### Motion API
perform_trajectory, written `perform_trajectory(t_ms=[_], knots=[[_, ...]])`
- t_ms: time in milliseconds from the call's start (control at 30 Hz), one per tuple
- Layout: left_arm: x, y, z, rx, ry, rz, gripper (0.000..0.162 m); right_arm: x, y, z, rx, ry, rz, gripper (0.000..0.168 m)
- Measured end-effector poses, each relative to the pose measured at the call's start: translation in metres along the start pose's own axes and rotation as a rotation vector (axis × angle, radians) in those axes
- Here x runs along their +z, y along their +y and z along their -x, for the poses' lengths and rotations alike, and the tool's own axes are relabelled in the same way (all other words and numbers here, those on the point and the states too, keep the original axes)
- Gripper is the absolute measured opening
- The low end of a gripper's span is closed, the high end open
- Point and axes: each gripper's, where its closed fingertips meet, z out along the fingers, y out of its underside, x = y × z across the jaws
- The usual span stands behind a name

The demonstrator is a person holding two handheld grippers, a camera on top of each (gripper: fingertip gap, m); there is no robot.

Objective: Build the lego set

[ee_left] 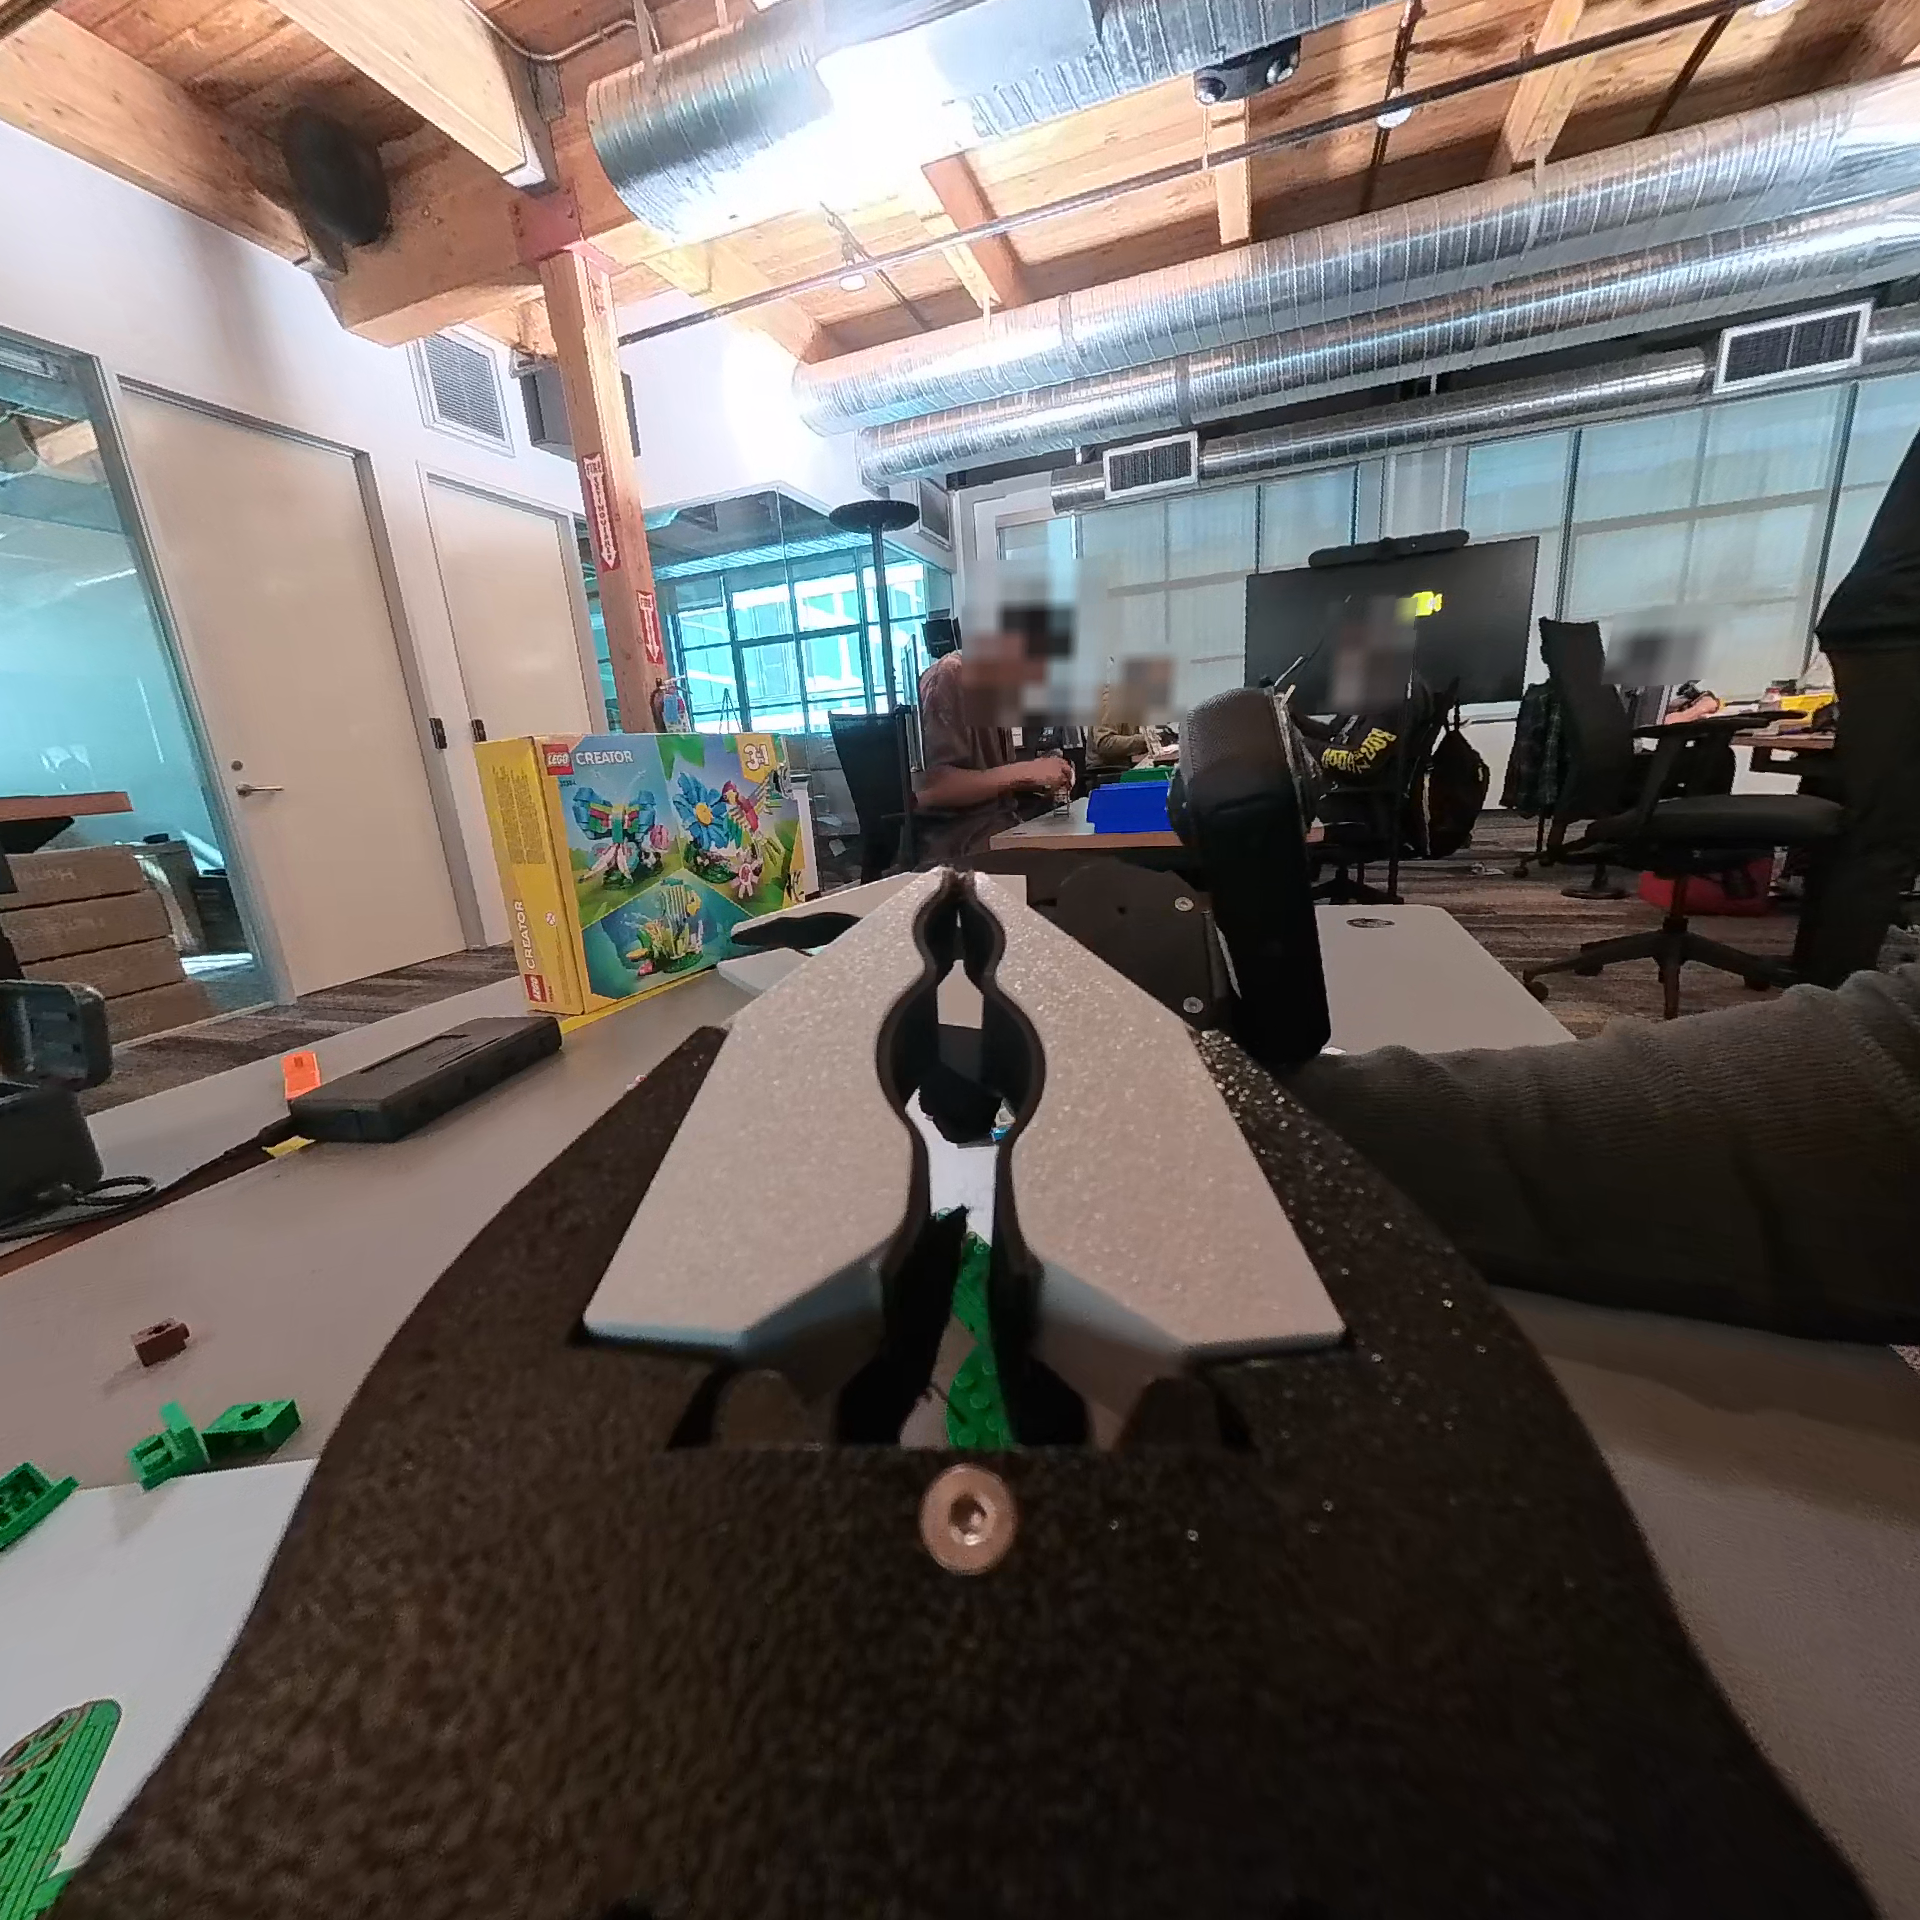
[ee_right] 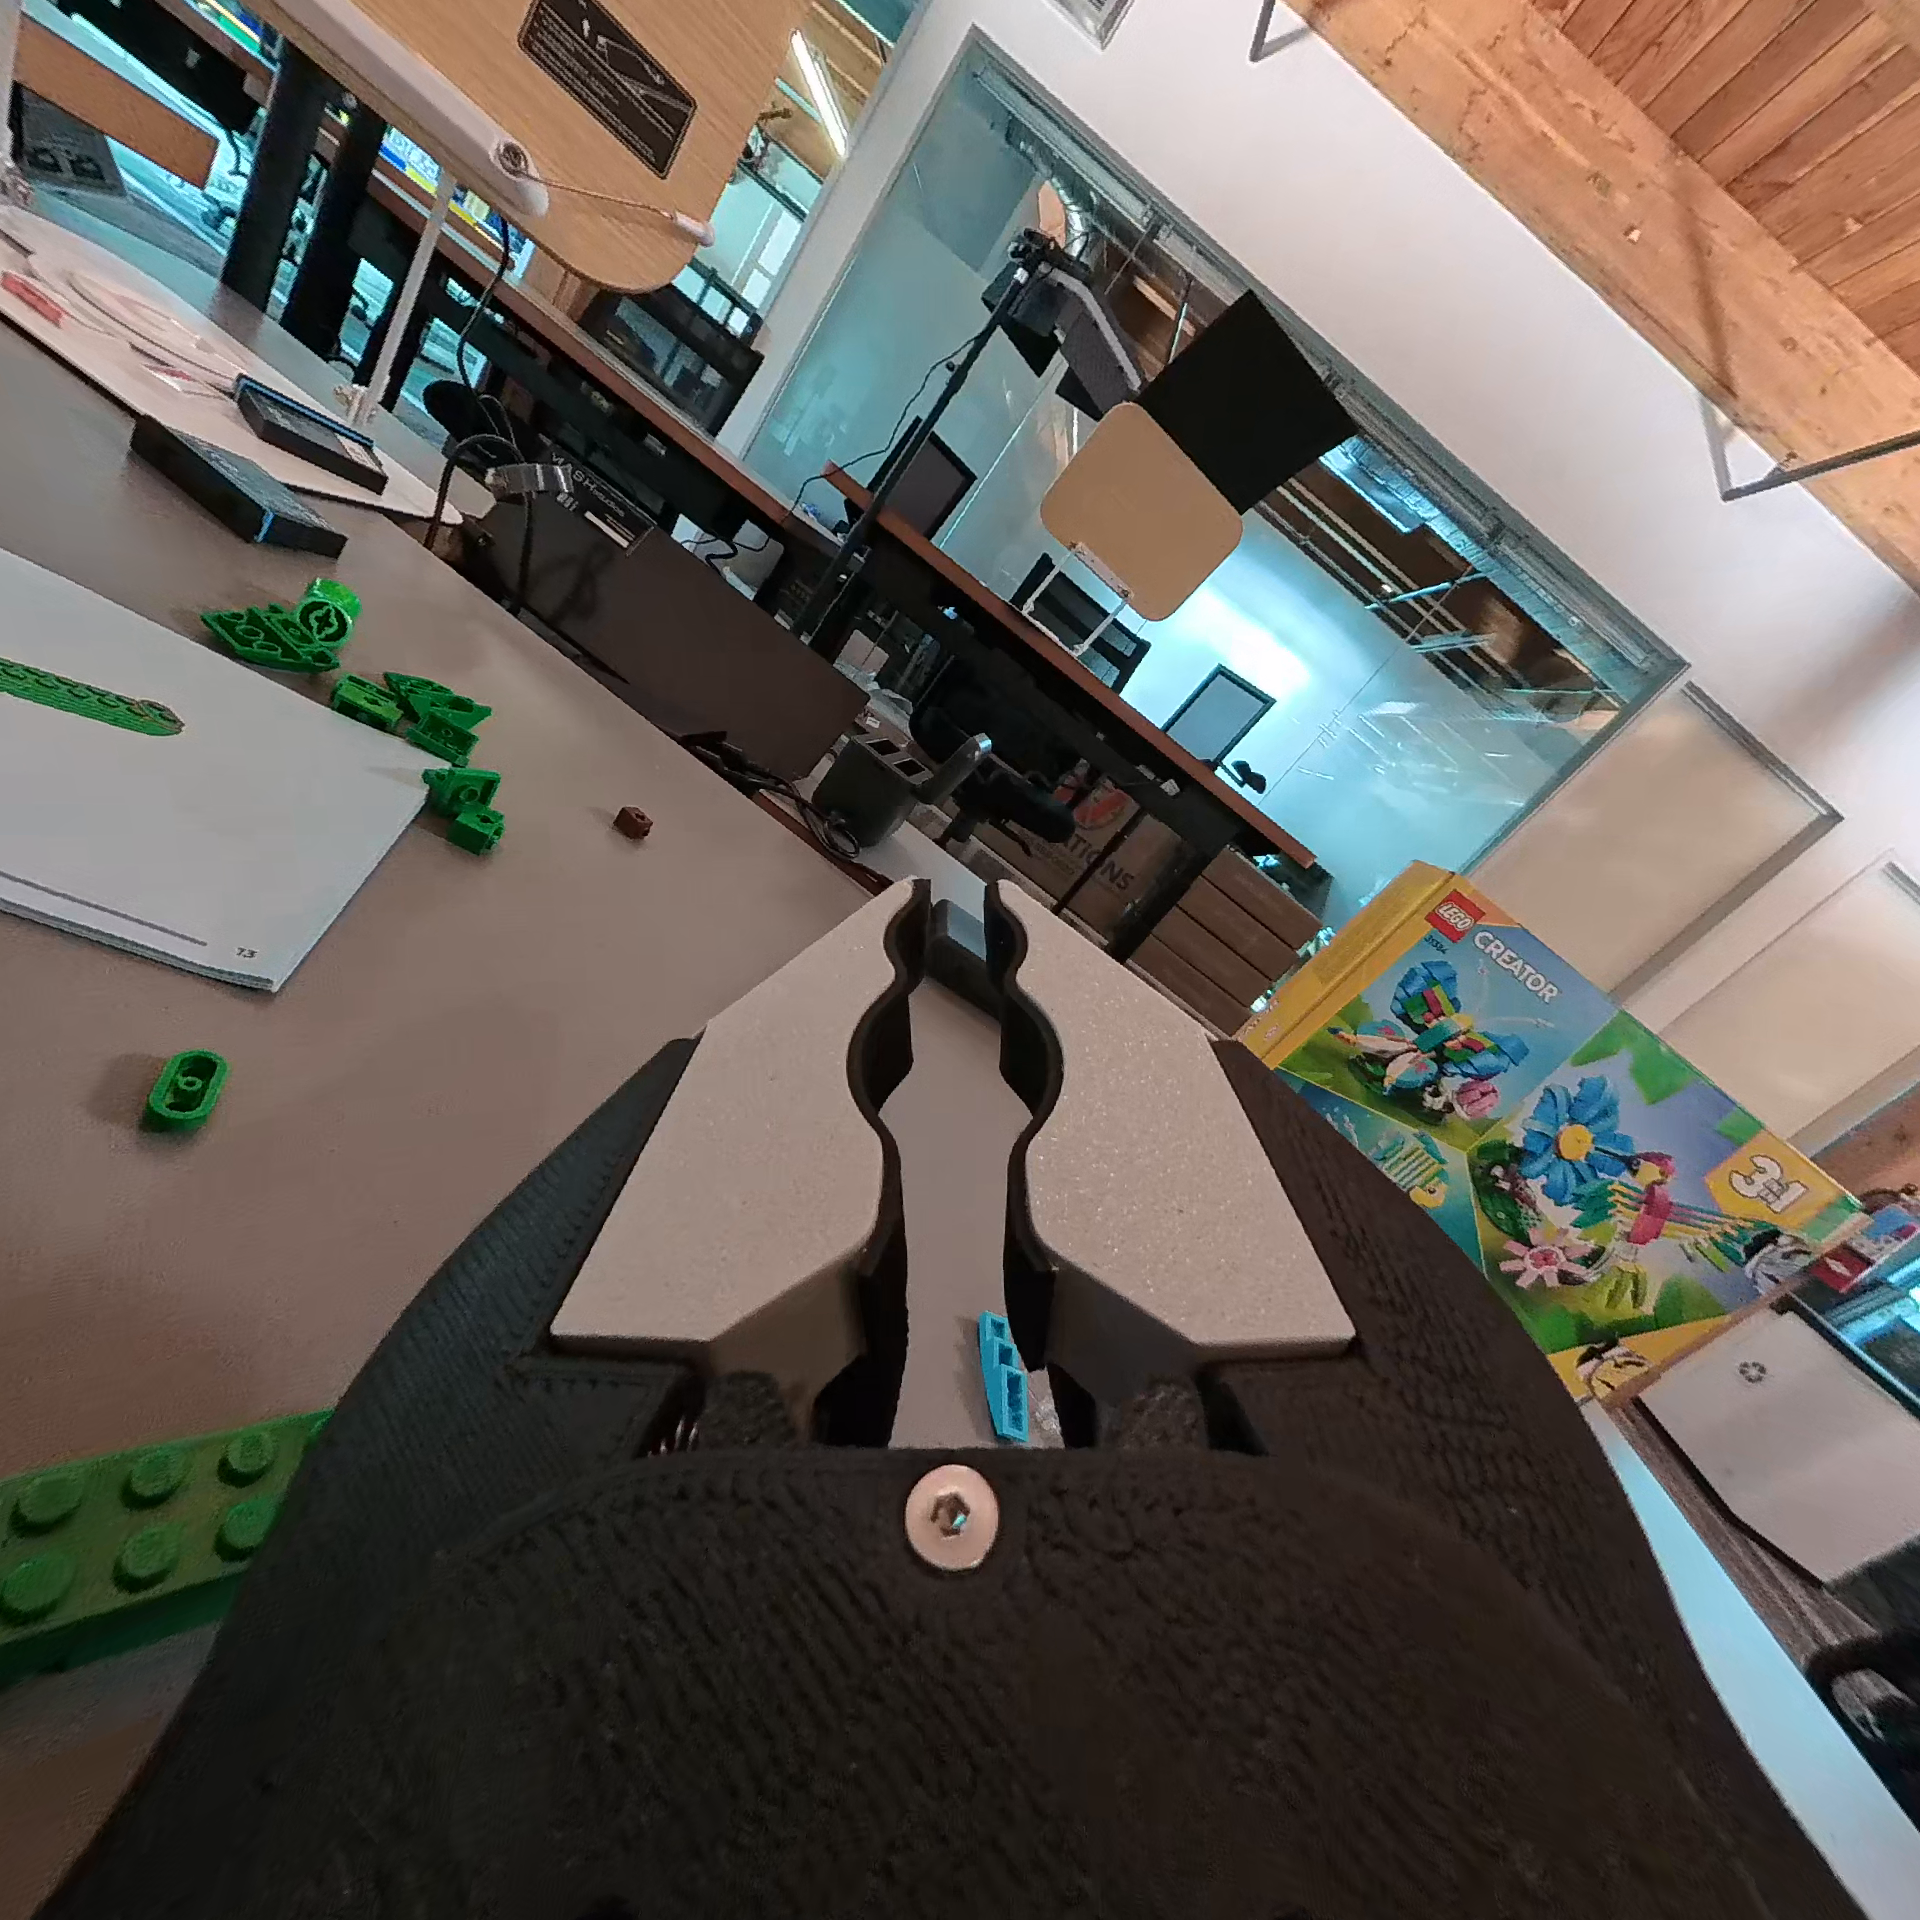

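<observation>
My left gripper [ee_left: 961, 885] is shut, its fingertips touching, low over the grey table [ee_left: 312, 1247]. A green studded plate [ee_left: 977, 1351] shows through the gap near the finger roots; I cannot tell whether the fingers touch it. My right gripper [ee_right: 951, 896] is narrowly open and empty. A small light-blue piece [ee_right: 1003, 1374] shows in its gap close to the right finger. A big green studded plate [ee_right: 135, 1507] lies just left of it. In the left wrist view the other gripper's black body [ee_left: 1247, 831] and a grey sleeve [ee_left: 1610, 1143] are right ahead.
Loose green pieces [ee_right: 416, 717] [ee_left: 208, 1444], a brown piece [ee_right: 632, 821] and a green rounded piece [ee_right: 185, 1088] lie by the open instruction booklet [ee_right: 187, 810]. The lego box [ee_left: 665, 862] [ee_right: 1558, 1143] stands at the table's far edge, near a black pack [ee_left: 426, 1075]. About 15 centimeters separates my left fingertips from my right. From either gripper's tips it is about 12 centimeters to the big green studded plate [ee_right: 135, 1507].
</observation>
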Motion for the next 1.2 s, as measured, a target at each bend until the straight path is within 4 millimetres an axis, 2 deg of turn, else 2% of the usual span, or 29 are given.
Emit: perform_trajectory(t_ms=[1200], knots=[[0.0005,0.0014,0.0005,-0.011,0.007,0.006,0.000,0.0015,0.0008,0.0035,-0.028,-0.010,0.010,0.007]])
